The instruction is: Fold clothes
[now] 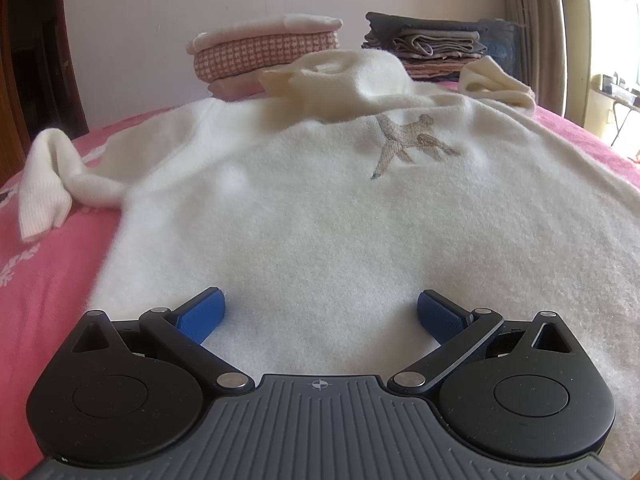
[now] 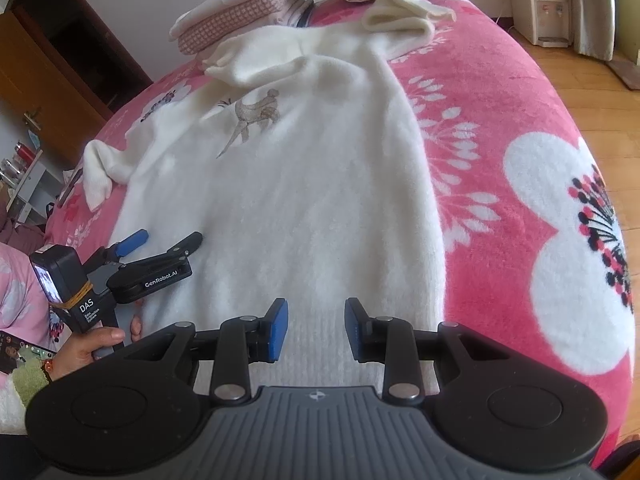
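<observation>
The cream sweater (image 2: 288, 184) lies spread flat, front up, on the pink bed (image 2: 520, 184). Both the left gripper (image 1: 320, 314) and right gripper (image 2: 316, 328) hover spread and empty near its hem. Fluffy knit could slip or bunch under a shallow pinch. The far right sleeve (image 2: 404, 16) is crumpled; the near hem is hidden.

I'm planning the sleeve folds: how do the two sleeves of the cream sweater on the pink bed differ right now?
The sleeve by the door side trails out sideways from the fluffy cream sweater, its ribbed cuff lying flat on the pink floral blanket. The sleeve near the dark clothes stack is bunched and doubled over itself up by the shoulder. The first shows nearly its whole run; the second is a compact heap. Both are unfolded onto the body as yet, same cream knit.
</observation>
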`<state>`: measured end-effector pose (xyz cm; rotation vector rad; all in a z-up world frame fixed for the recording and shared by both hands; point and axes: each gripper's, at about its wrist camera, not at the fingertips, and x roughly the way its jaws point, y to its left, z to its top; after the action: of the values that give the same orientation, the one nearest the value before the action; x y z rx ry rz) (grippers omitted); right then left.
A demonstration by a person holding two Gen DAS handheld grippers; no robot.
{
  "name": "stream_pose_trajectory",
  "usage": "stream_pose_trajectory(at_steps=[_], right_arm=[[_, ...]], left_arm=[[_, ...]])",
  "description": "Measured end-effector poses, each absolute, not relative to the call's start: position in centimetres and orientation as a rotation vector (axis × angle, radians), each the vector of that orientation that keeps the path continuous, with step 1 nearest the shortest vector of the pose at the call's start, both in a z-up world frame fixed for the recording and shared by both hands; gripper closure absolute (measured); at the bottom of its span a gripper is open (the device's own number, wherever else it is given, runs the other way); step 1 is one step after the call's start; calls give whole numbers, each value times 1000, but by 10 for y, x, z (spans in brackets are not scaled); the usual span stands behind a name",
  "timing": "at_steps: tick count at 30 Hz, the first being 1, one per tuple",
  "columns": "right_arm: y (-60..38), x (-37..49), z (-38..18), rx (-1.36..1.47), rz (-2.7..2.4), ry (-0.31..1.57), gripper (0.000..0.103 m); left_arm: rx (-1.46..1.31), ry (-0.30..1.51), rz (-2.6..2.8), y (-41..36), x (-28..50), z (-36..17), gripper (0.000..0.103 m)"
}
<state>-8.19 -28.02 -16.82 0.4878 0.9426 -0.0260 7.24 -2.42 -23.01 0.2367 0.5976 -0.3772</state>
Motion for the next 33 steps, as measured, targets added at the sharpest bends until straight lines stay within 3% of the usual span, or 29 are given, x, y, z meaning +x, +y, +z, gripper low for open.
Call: stream_pose_trajectory(at_steps=[10,18,33], right_arm=[[-300,-79,-163,479,-71,894,70],[-337,-77,-178,530,-129,907,69],[-356,-70,-211,655,-84,955,65]], left_arm=[[139,608,-378,0,59,-201,0],[31,803,-263,62,27,-174,0],[-70,980,-212,98,-32,-185,0]])
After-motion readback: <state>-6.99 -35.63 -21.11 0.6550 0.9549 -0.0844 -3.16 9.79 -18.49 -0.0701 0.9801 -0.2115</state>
